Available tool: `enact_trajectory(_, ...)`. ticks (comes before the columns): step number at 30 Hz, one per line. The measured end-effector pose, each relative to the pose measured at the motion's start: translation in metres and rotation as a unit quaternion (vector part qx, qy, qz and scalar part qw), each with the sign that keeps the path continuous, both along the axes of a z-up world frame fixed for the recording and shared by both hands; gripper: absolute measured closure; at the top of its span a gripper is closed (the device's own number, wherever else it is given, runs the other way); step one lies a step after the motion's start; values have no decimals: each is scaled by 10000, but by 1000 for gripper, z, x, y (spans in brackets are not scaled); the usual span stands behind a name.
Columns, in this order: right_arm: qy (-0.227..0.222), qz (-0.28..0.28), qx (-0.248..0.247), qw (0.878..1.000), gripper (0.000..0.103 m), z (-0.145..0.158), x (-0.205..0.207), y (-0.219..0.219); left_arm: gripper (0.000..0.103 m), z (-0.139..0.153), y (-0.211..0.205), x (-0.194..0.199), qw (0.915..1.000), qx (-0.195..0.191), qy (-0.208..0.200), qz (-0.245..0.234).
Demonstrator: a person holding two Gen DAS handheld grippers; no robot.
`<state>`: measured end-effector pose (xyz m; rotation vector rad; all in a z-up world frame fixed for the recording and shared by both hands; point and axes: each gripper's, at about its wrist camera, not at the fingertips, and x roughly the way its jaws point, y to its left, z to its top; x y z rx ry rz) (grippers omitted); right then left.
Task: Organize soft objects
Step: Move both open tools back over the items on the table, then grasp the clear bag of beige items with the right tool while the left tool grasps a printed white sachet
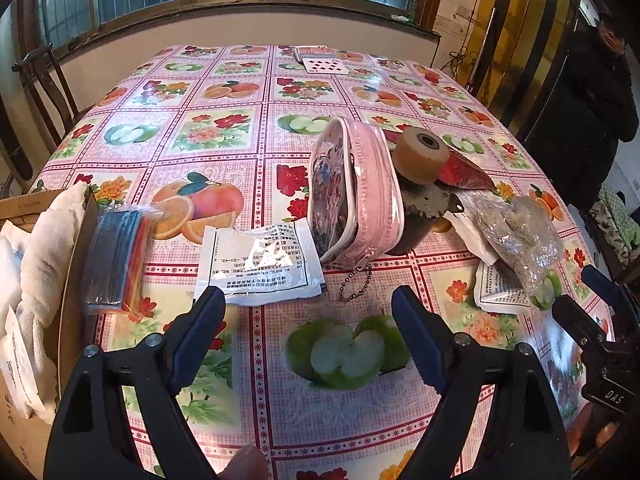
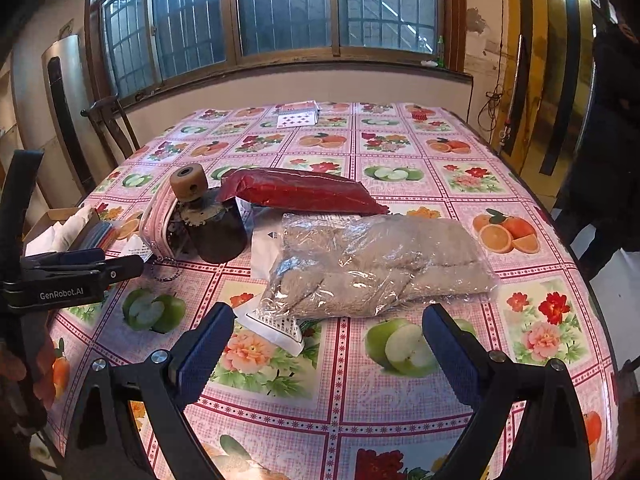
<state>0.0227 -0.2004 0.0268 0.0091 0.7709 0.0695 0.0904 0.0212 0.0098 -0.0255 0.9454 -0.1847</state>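
Left claw (image 1: pixel 308 304): spread wide, holding nothing, over the worktop's (image 1: pixel 248 148) near edge.
Ahead of it: white printed sachet (image 1: pixel 260 262), then pink zip pouch (image 1: pixel 356 192) standing on edge against a dark jar (image 1: pixel 416 216).
Left edge: cardboard box (image 1: pixel 24 204) with white towel (image 1: pixel 48 248); striped cloth pack (image 1: pixel 116 264) beside it.
Right claw (image 2: pixel 326 332): spread wide, holding nothing.
Just beyond: bagged beige plush (image 2: pixel 376 264) lying over another sachet (image 2: pixel 276 324); red packet (image 2: pixel 300 192) behind.

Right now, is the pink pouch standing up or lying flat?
Standing on edge: the pink pouch leans against the dark jar, bead chain trailing onto the tablecloth.
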Motion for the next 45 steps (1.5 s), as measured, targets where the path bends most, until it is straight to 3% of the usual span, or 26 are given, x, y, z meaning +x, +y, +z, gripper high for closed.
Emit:
enact_trajectory(9,414,199,250,9986,6,-2,36,-8,17,-3,-18,30,9990,376,109,202)
enact_trajectory(13,596,304,404,9969,6,-2,48,-7,17,-6,-18,36,9990,340,200,229)
enact_trajectory(22,692,553,-425,9952,6,-9,66,9,17,3,-14,42,9992,82,157,369)
enact_trajectory(27,994,489,-686,9915,7,-23,78,12,17,3,-17,50,9987,121,183,462)
enact_trajectory(30,1187,375,-510,9909,18,-32,81,4,17,-1,-14,54,9982,112,254,534)
enact_trajectory(31,1276,299,-352,9907,33,-36,82,-1,18,-3,-11,56,9980,33,299,558)
enact_trajectory(33,1306,226,-137,9911,44,-39,81,-9,19,-6,-5,60,9970,-239,457,578)
enact_trajectory(34,1266,185,-172,9916,59,-38,80,-10,34,-9,-2,61,9964,-279,543,593)
enact_trajectory(35,1281,161,-151,9915,76,-38,78,-12,59,-10,-2,63,9962,-224,609,586)
enact_trajectory(38,1342,176,331,9902,80,-35,74,-22,87,-16,1,64,9954,-233,731,573)
enact_trajectory(43,1307,147,720,9887,81,-34,69,-31,100,-13,13,63,9939,-526,742,625)
enact_trajectory(45,1264,121,782,9888,81,-33,68,-33,100,-10,15,62,9944,-558,693,572)
